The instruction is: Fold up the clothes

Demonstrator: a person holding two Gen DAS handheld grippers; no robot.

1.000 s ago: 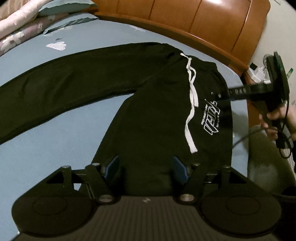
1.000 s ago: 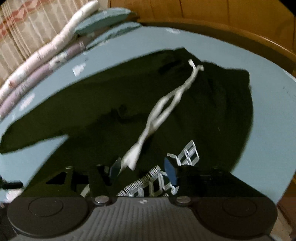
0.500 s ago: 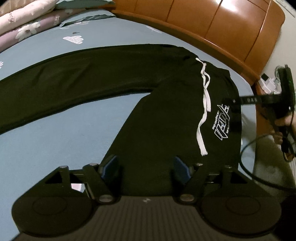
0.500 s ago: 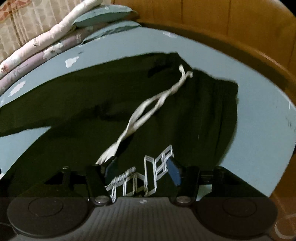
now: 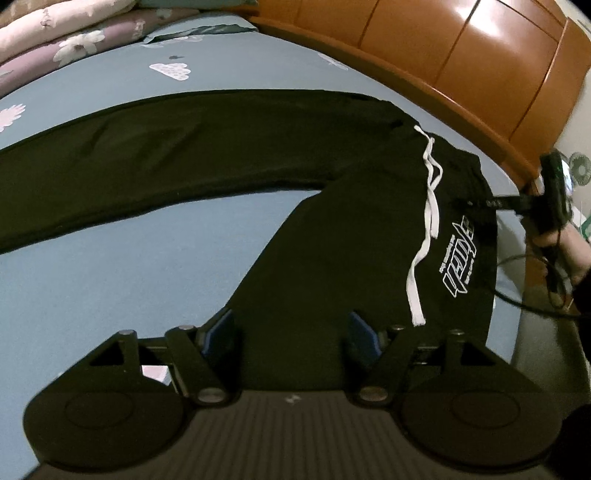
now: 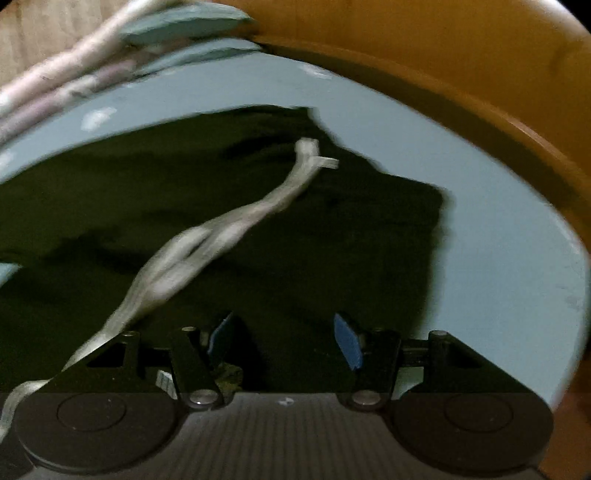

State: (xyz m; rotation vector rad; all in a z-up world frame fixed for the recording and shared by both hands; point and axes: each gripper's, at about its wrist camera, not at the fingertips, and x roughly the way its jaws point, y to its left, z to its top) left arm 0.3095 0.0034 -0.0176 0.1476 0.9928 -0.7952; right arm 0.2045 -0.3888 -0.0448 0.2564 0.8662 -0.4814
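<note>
Black sweatpants (image 5: 332, 240) lie flat on the blue bed sheet (image 5: 129, 277), one leg stretching left, the other running toward me. A white drawstring (image 5: 428, 221) and a white printed logo (image 5: 460, 266) mark the waist end. My left gripper (image 5: 291, 332) hovers open over the near leg, nothing pinched between its blue pads. In the right wrist view the pants (image 6: 332, 240) fill the frame, blurred, with the drawstring (image 6: 221, 236) at the left. My right gripper (image 6: 284, 339) stands open just above the waist fabric. From the left wrist view, the right gripper (image 5: 463, 203) reaches over the waistband edge.
A wooden headboard (image 5: 443, 55) curves along the far side of the bed. Folded floral quilts and pillows (image 5: 55, 33) are stacked at the far left. A person's hand (image 5: 569, 251) holds the right gripper, with a black cable (image 5: 524, 299) trailing off the bed's right edge.
The right gripper has slid across the waist toward the waistband corner, and the logo has passed under it out of its view. The left view has rolled slightly; the pants lie as before.
</note>
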